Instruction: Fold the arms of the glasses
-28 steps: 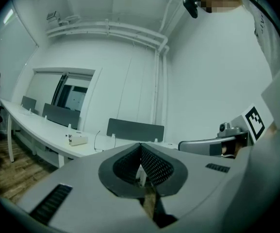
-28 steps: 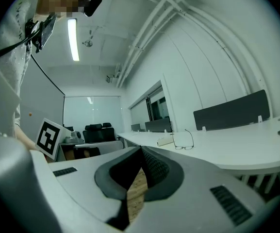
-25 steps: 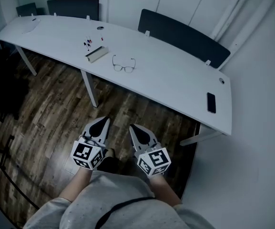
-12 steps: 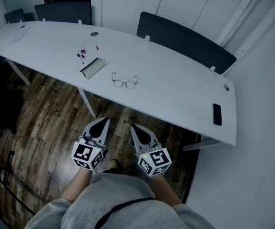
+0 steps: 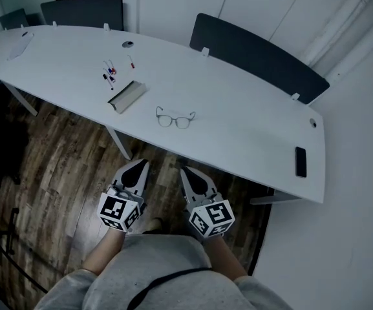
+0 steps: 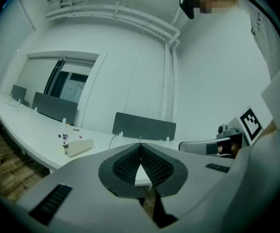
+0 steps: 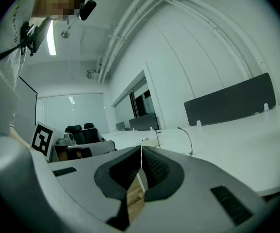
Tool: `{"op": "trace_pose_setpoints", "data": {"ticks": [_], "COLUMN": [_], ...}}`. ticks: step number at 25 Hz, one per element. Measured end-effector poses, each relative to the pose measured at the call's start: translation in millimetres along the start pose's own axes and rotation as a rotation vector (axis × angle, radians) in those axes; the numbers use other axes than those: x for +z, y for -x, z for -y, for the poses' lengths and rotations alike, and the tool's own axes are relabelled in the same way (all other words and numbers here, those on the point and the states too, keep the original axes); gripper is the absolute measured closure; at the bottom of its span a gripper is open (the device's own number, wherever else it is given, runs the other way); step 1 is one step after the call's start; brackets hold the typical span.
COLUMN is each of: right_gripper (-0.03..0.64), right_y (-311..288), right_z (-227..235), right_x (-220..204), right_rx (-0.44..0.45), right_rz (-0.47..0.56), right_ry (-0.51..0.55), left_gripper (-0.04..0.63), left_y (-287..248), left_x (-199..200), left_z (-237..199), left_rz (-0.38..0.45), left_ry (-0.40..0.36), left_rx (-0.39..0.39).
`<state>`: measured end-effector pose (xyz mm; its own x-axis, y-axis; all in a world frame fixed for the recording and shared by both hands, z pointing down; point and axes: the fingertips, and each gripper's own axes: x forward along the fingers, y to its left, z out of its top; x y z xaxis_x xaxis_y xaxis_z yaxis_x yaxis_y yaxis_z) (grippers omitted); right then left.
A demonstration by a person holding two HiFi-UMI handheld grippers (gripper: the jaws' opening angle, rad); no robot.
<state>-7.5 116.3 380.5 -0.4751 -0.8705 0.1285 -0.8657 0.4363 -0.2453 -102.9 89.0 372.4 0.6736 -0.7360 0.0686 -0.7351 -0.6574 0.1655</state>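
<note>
Glasses: the glasses [image 5: 175,118] lie on the white table [image 5: 238,128], near its front edge and about midway along it, nothing touching them.
Their arms: both look spread open and pointing away from the person, so by my reading no folding has begun.
Left gripper: the left gripper [image 5: 139,165] is held low in front of the body over the wooden floor [image 5: 57,166], jaws pressed together with nothing between them.
Right gripper: the right gripper [image 5: 184,172] sits just beside it, jaws likewise closed and empty.
Why held so: both point roughly level toward the table, well short of it; I take this as the carrying pose of an approach, not a reach.
Beside the glasses: a pale box [image 5: 127,96] lies to their left, apart from them, with small pens [image 5: 110,73] scattered beyond it.
Farther off: a dark phone [image 5: 300,161] rests near the table's right end; a dark divider panel [image 5: 257,57] stands along the far edge.
In the way: nothing lies between grippers and glasses; the box seems far enough aside not to hinder either jaw.
</note>
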Motion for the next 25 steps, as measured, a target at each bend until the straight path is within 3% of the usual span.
{"op": "trace_pose_setpoints", "data": {"ticks": [13, 25], "right_gripper": [0.597, 0.595], "right_y": [-29.2, -102.5], "right_z": [50.2, 122.5], "right_x": [-9.5, -0.8], "right_rx": [-0.071, -0.104], "right_rz": [-0.054, -0.106], "right_ry": [-0.004, -0.002], "left_gripper": [0.58, 0.58], "left_y": [-27.9, -101.2], "left_x": [-25.5, -23.4], "left_z": [-28.2, -86.4], "left_rz": [-0.044, -0.077], "left_ry": [0.043, 0.039], "left_rx": [0.026, 0.036]}}
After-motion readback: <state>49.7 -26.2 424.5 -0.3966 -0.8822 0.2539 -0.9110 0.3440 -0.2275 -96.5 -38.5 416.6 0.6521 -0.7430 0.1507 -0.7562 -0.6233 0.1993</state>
